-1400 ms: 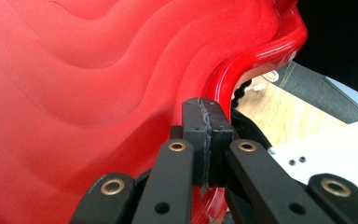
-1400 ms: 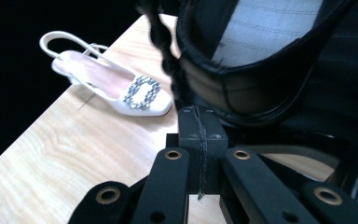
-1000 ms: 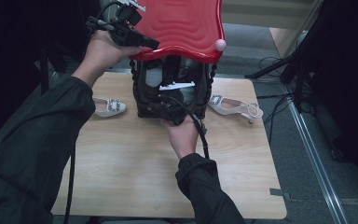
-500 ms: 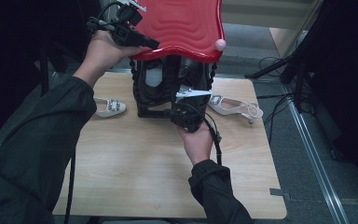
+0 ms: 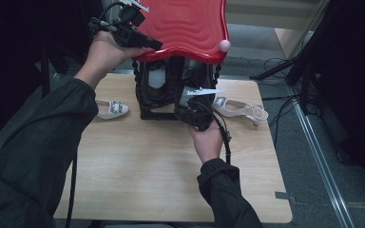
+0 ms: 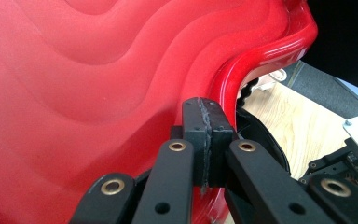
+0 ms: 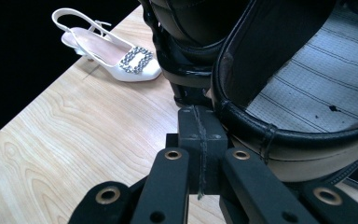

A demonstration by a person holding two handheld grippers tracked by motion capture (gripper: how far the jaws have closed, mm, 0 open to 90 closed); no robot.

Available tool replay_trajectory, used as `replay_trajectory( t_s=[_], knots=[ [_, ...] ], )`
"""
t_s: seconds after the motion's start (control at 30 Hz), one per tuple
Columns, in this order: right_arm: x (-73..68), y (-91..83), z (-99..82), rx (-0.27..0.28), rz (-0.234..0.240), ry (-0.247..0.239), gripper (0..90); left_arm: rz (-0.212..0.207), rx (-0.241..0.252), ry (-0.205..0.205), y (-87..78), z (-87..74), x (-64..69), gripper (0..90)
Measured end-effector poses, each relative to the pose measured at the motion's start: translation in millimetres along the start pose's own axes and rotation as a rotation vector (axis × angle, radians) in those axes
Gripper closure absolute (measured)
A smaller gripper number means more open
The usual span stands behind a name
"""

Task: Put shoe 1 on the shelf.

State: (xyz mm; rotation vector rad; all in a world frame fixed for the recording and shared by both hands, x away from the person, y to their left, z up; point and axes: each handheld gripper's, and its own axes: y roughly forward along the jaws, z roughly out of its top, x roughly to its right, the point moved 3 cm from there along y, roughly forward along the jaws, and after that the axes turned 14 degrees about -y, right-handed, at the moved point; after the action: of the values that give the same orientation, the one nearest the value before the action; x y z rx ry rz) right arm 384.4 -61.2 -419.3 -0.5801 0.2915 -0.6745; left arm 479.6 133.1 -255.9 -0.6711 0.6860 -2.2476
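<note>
A: What sits nearest on the wooden table point(image 5: 138, 171)?

B: The right gripper point(image 7: 200, 122), jaws clenched empty against the black bag's point(image 7: 279, 79) rim at the table's middle.

A: And beyond?

B: The left gripper point(image 6: 207, 122), also clenched, presses the raised red lid point(image 6: 88, 79). White buckled shoes point(image 5: 111, 109) flank the bag. No lettering is legible.

Both grippers' fingers point(image 6: 200, 140) seemingly closed.

FREE: I see bare table point(image 5: 138, 175) near me | BLOCKED: black case point(image 5: 164, 90) mid-table, red lid point(image 5: 185, 26) raised above it | SIDES: white shoe point(image 5: 111, 108) left, white slingback point(image 5: 240, 108) right
</note>
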Motion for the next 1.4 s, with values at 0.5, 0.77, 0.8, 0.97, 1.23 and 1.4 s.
replay_trajectory(
  t_s=[0.5,0.77,0.8,0.97,1.23,1.4],
  knots=[
    [20.1,-4.3,17.9,0.008,-0.014,0.014,90.0,0.015,-0.002,-0.003,0.6,-0.5,1.0,90.0],
    [26.9,3.0,30.0,-0.002,-0.05,-0.027,90.0,0.009,-0.001,-0.006,0.7,-0.2,0.2,90.0],
    [27.6,3.7,31.1,-0.003,-0.054,-0.03,90.0,0.009,-0.002,-0.007,0.7,-0.2,0.1,90.0],
    [34.0,7.6,36.8,0.004,-0.079,-0.026,90.0,0.009,0.0,-0.01,0.9,0.0,0.2,90.0],
    [47.0,4.5,36.8,0.002,-0.147,-0.021,90.0,0.008,-0.002,-0.009,0.7,0.2,-0.2,90.0],
    [54.6,2.0,31.5,0.007,-0.142,0.01,90.0,0.006,-0.005,-0.007,0.7,0.5,-0.1,90.0]
  ],
)
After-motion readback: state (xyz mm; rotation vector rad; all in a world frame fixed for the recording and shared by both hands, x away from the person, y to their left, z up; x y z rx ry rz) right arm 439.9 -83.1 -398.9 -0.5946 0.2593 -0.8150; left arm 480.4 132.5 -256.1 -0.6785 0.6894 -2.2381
